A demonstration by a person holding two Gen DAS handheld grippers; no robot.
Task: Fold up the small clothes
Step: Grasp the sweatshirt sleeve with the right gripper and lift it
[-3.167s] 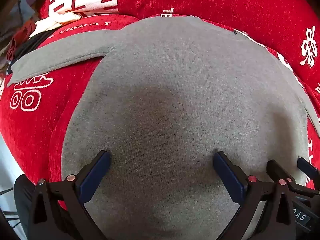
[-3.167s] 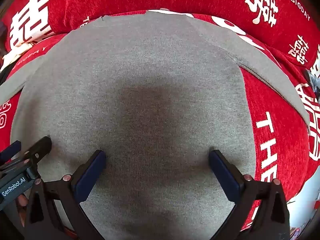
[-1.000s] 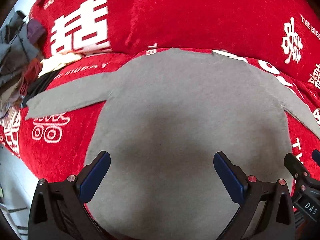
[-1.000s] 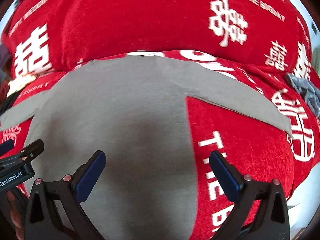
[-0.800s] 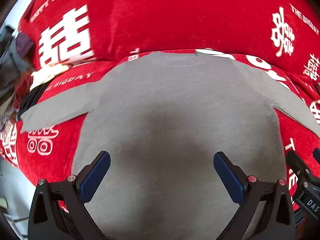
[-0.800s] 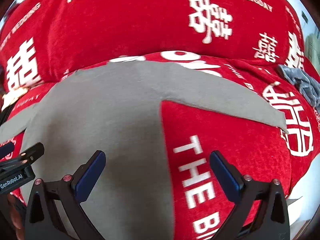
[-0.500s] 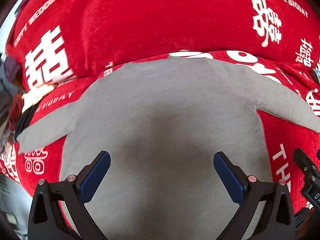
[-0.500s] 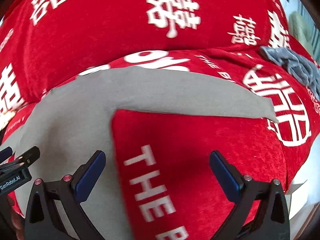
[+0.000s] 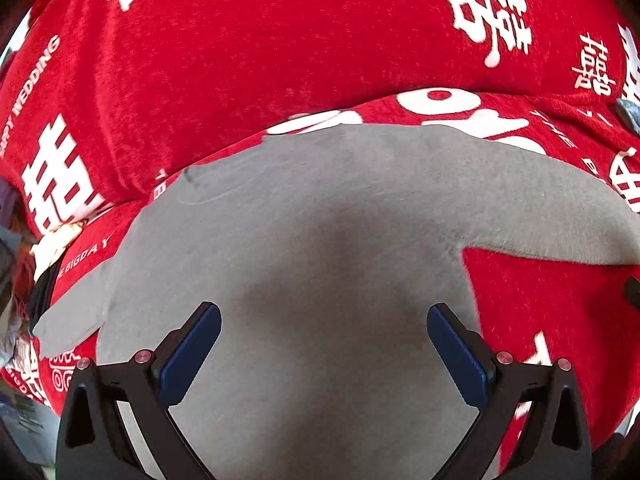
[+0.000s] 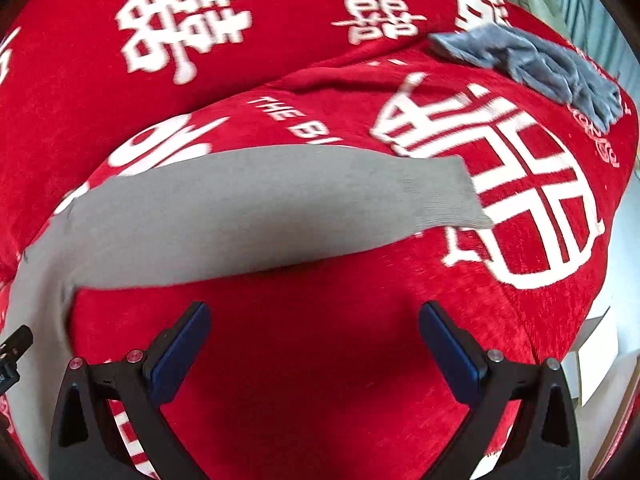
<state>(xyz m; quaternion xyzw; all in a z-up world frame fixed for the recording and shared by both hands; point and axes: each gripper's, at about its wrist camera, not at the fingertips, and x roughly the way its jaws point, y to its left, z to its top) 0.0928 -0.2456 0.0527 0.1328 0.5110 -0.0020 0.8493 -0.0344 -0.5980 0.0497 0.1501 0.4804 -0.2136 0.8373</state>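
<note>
Right wrist view: flat grey knit sleeve (image 10: 256, 216), ribbed cuff, on plush red cover (image 10: 320, 360).

The red cover (image 9: 280, 60) reads "WEDDING", "BIGDAY" and, seemingly, double-happiness characters in white.

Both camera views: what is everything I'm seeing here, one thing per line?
Sweater: one, grey, spread flat on the cover; one sleeve stretched out sideways.
Cover: one, red with white lettering, over the seat and backrest.
Cloth: one, blue-grey, crumpled at the cover's far right.
Clothes pile: several items, mixed colours, at the far left edge, too blurred to count.
Left gripper: one, black with blue pads, open above the sweater's body.
Right gripper: one, black with blue pads, open above bare cover just below the sleeve.
</note>
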